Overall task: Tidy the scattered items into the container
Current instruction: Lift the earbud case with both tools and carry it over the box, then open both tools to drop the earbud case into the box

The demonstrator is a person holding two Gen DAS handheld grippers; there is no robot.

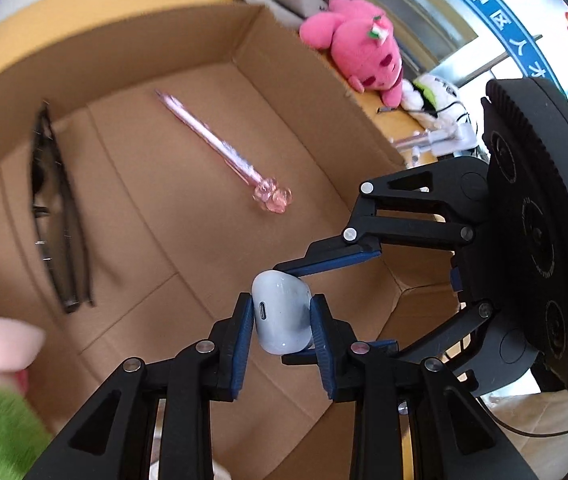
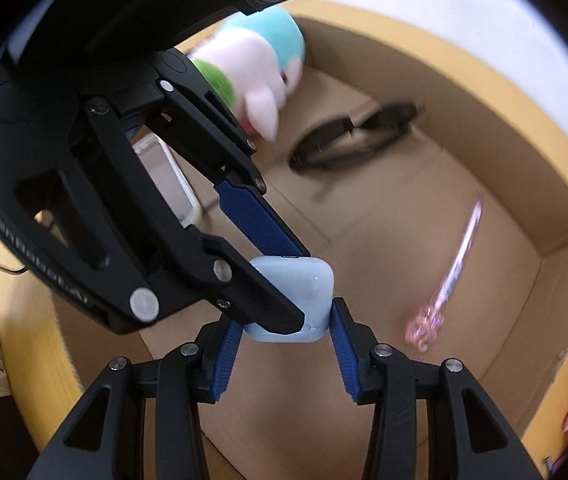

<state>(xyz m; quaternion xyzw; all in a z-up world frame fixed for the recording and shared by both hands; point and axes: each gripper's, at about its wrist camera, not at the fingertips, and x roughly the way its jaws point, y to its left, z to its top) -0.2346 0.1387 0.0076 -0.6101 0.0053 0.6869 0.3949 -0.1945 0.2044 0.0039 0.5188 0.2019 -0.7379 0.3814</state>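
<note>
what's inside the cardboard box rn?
On the cardboard box floor: pink pen and dark sunglasses; a plush toy sits in one corner. The white earbud case hangs above, in both grippers. Floor beneath them is hidden.

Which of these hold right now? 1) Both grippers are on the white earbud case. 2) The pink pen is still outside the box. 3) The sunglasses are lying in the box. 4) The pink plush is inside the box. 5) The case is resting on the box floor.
1) Both grippers are on the white earbud case: true; the left gripper and right gripper each clamp it.
2) False. The pink pen lies on the floor of the cardboard box.
3) True for the sunglasses.
4) False. The pink plush lies beyond the box wall.
5) False. It is held above the floor.
</note>
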